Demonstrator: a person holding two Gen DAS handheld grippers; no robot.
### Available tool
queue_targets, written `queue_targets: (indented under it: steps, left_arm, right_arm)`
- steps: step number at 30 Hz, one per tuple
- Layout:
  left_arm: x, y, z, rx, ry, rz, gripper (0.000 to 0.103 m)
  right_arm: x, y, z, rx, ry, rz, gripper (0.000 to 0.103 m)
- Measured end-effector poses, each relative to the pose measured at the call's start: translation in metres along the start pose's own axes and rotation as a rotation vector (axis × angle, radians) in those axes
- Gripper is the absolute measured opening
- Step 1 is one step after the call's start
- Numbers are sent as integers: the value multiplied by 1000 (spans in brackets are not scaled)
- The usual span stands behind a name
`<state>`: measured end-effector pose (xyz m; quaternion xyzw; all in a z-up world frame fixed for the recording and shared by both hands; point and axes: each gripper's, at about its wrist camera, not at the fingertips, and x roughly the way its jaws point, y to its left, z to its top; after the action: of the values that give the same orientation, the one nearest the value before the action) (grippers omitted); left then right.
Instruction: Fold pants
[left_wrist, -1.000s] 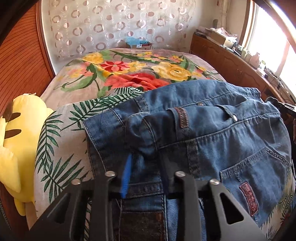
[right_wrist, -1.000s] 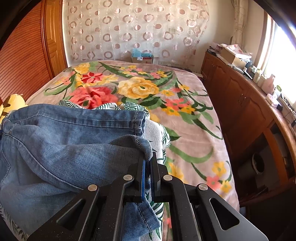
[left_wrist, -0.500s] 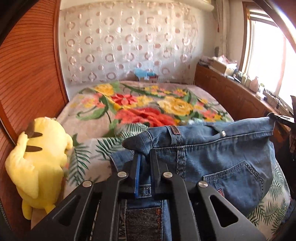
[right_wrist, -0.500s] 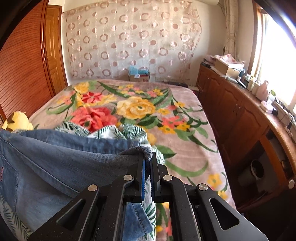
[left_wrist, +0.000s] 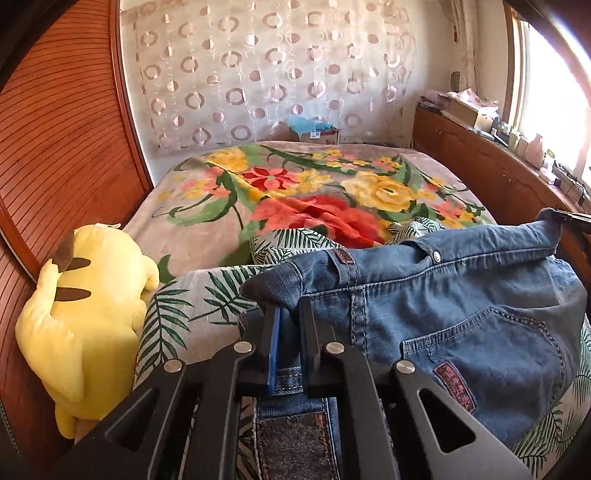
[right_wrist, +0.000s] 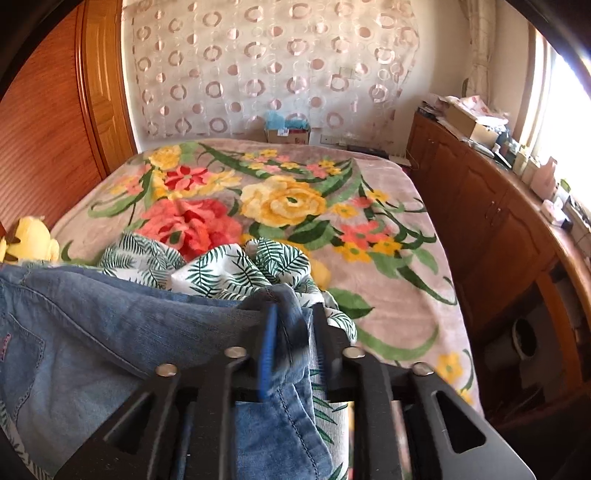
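The jeans (right_wrist: 92, 332) run off the right wrist view's left edge; denim between the right tool (right_wrist: 291, 332) fingers is motion-blurred.

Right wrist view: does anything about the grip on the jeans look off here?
Yes. The right gripper has its jaws parted, with the jeans corner bunched loosely between them and blurred, so it seems to be slipping free. The left gripper is pinched on its corner.

Faded denim pants (left_wrist: 461, 295) on a plush floral blanket (left_wrist: 295, 192).
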<state>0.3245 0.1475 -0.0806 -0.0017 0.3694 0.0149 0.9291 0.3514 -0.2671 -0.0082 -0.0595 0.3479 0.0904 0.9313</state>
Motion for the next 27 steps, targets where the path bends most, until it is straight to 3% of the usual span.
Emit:
queue_targets:
  steps: [5,12,14,17,22,27]
  left_arm:
    - [1,1,-2,0,3,-4,10]
    - [0,0,-2,1,4,-7,10]
    - [0,0,-2,3,6,-6,10]
    - [-1,-1,-4,5,5,-7,10]
    - [-4,-5,-6,-10,3,-27,12]
    - [-16,-4,-13,-12,20,-18,31]
  right_arm:
    - [-3,-5,-6,21,19,60,43]
    - [27,-17,-7,71,144,135,43]
    - [28,-16,-1,56,137,158,6]
    - [20,-14,14,35,96,174,5]
    - [6,-39,51,149,-52,84,6]
    - [11,-48,52,147,-37,90,22]
